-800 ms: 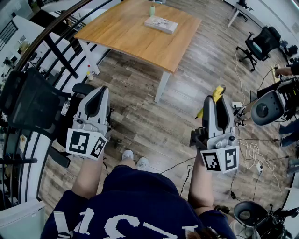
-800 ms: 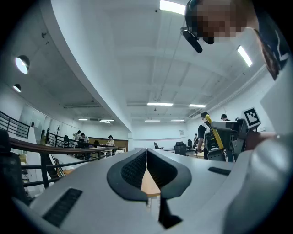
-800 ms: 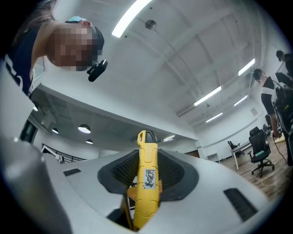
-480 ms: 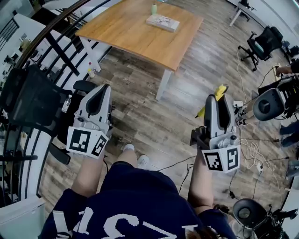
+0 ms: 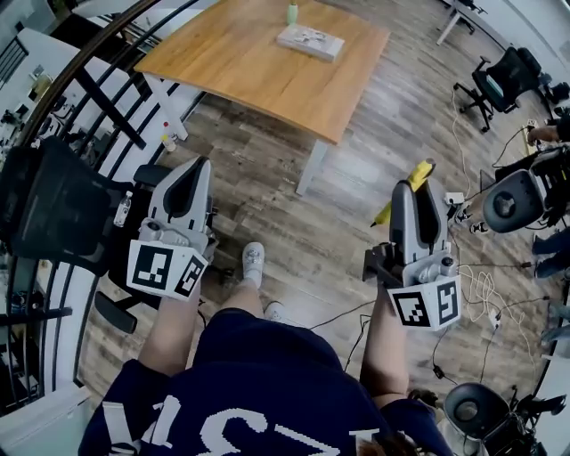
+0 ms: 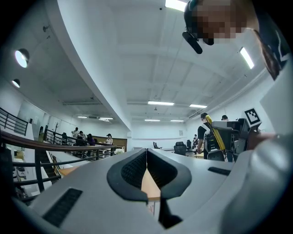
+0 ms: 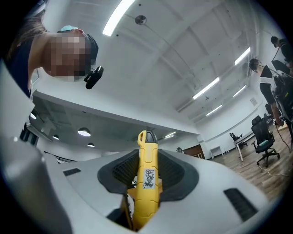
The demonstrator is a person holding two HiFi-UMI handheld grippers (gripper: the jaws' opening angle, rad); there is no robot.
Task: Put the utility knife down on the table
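Observation:
The yellow utility knife (image 7: 147, 178) stands upright between the black pads of my right gripper (image 7: 147, 157), which is shut on it. From the head view the knife (image 5: 419, 173) pokes out past the right gripper (image 5: 417, 189), which is held over the wood floor. My left gripper (image 5: 191, 171) is shut with nothing in it, its tips (image 6: 146, 153) meeting. The wooden table (image 5: 267, 76) lies ahead at the top of the head view, well beyond both grippers. A book (image 5: 309, 41) and a small green bottle (image 5: 292, 13) rest on its far side.
A black mesh office chair (image 5: 49, 205) and a dark railing (image 5: 98, 62) are close on the left. More chairs (image 5: 499, 80) and loose cables (image 5: 472, 285) lie on the floor at the right. The person's foot (image 5: 253, 259) is between the grippers.
The person has stepped forward, with one foot now out ahead. The table has shifted slightly in the view. Both grippers keep their places, and the knife stays gripped.

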